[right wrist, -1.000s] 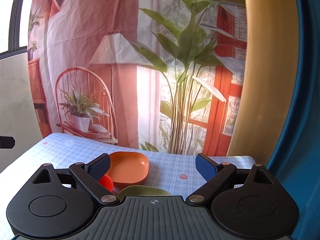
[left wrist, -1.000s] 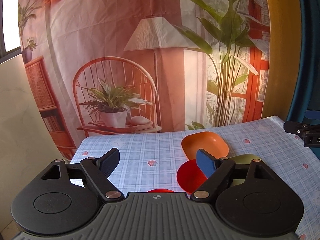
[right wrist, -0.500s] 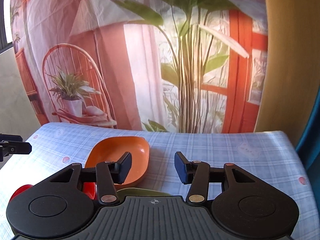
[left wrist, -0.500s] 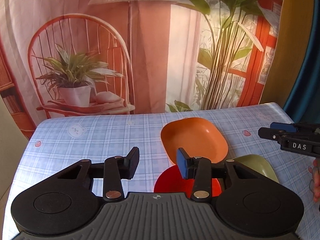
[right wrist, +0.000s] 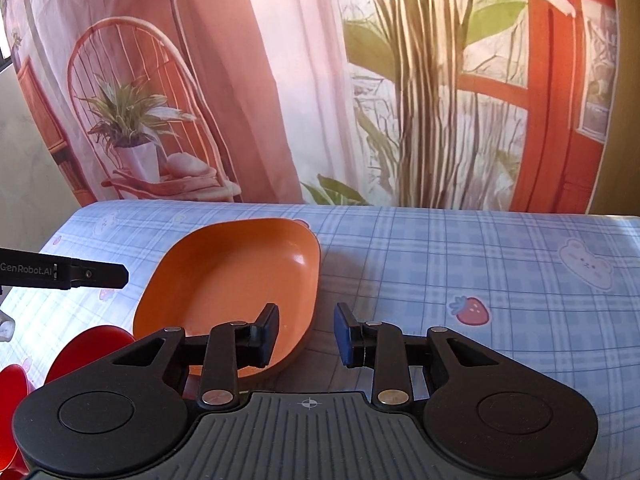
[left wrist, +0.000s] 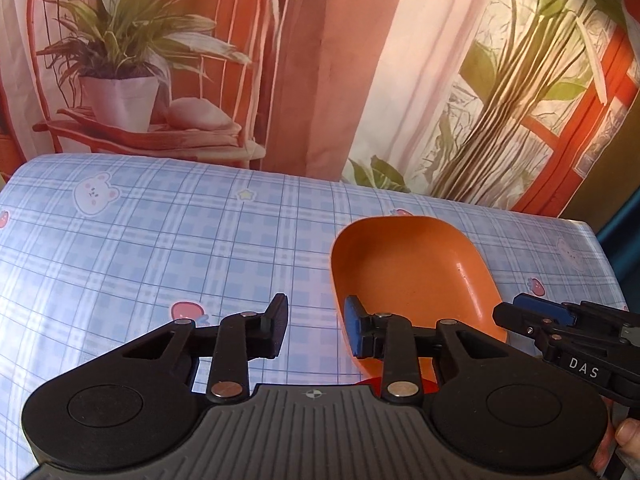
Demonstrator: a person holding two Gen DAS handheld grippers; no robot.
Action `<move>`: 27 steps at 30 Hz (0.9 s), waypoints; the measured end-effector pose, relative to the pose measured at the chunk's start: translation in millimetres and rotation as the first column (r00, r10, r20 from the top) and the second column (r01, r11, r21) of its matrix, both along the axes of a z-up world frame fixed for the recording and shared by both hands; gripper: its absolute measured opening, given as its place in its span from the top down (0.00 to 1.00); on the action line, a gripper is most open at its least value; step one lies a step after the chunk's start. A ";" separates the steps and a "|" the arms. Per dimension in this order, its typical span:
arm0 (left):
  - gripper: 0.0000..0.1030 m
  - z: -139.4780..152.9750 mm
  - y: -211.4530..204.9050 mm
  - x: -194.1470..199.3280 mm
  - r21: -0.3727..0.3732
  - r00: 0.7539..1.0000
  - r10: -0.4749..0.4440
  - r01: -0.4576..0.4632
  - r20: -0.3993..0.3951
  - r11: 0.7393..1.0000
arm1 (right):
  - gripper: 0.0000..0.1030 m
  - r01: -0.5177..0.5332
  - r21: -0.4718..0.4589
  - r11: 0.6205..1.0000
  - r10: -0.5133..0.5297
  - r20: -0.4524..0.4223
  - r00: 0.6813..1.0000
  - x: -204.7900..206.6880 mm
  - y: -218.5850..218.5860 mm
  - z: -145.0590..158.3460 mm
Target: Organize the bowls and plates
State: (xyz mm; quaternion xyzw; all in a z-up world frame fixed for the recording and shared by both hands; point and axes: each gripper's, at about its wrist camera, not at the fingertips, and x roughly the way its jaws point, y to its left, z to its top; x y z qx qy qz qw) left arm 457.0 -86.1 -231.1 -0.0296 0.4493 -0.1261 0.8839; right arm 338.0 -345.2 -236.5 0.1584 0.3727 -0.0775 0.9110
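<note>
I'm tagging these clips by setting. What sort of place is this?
Probably a staged home-style set, not a real room: the lamp, chair and plants are printed on a hanging backdrop. In front stands a table under a checked cloth, with an orange dish and red bowls.

Open passage: bare checked tablecloth (left wrist: 160, 248) left of the orange dish (left wrist: 408, 276) and broadly right of it in the right wrist view. Obstacles: orange dish mid-table; red bowls (right wrist: 92, 348) crowding its near-left; printed backdrop (right wrist: 280, 80) closing the far edge.
</note>
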 end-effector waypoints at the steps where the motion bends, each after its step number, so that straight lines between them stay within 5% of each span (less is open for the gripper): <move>1: 0.68 -2.4 -1.1 1.5 0.003 1.000 0.003 -0.003 -0.005 1.000 | 0.73 -0.001 0.002 1.000 0.001 -0.005 1.000 2.2 -0.9 -2.2; 8: 0.70 -17.5 -6.1 12.8 -0.037 0.999 -0.012 0.011 -0.047 0.999 | 0.77 0.009 0.042 0.999 -0.008 -0.034 0.999 9.0 -8.0 -16.2; 10: 0.86 -19.8 -8.6 12.3 -0.047 0.998 -0.034 0.031 -0.051 0.998 | 0.82 0.002 0.057 0.998 -0.001 -0.034 0.999 8.1 -7.4 -17.5; 12: 0.87 -19.0 -11.6 9.6 -0.052 0.998 -0.044 0.042 -0.045 0.998 | 0.89 -0.003 0.076 0.997 0.005 -0.023 1.000 6.8 -6.3 -16.4; 27: 0.87 38.4 -23.3 -25.6 -0.032 0.996 -0.077 0.079 0.050 0.996 | 0.89 0.028 0.054 0.998 -0.031 0.052 0.998 -23.0 -1.6 29.8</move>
